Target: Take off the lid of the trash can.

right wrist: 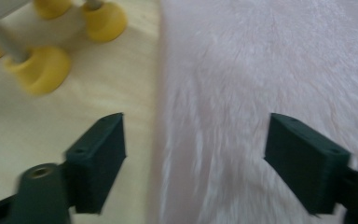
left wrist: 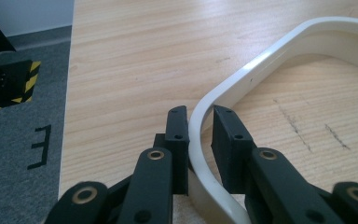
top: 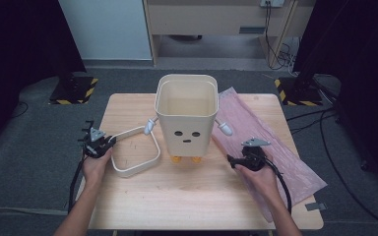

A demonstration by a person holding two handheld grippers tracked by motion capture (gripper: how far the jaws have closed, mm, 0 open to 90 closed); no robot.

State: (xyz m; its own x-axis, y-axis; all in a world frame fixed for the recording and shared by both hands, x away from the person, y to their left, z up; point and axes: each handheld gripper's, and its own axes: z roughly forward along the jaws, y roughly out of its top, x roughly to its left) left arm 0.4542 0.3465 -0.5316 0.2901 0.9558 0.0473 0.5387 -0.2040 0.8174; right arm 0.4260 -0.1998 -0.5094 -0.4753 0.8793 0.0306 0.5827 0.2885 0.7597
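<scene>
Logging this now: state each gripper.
Left gripper: closed on the white ring.
Right gripper: open, empty, over the pink bag.

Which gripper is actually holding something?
The left gripper: its jaws clamp the white ring frame. The right gripper is open over the pink bag.

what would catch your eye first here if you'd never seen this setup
A cream bin with a face, stubby arms and yellow feet stands at the middle of the wooden table. The left hand-held gripper is closed on a cream ring frame lying left of the bin. The right hand-held gripper is open over a pink sheet at the table's right.
</scene>
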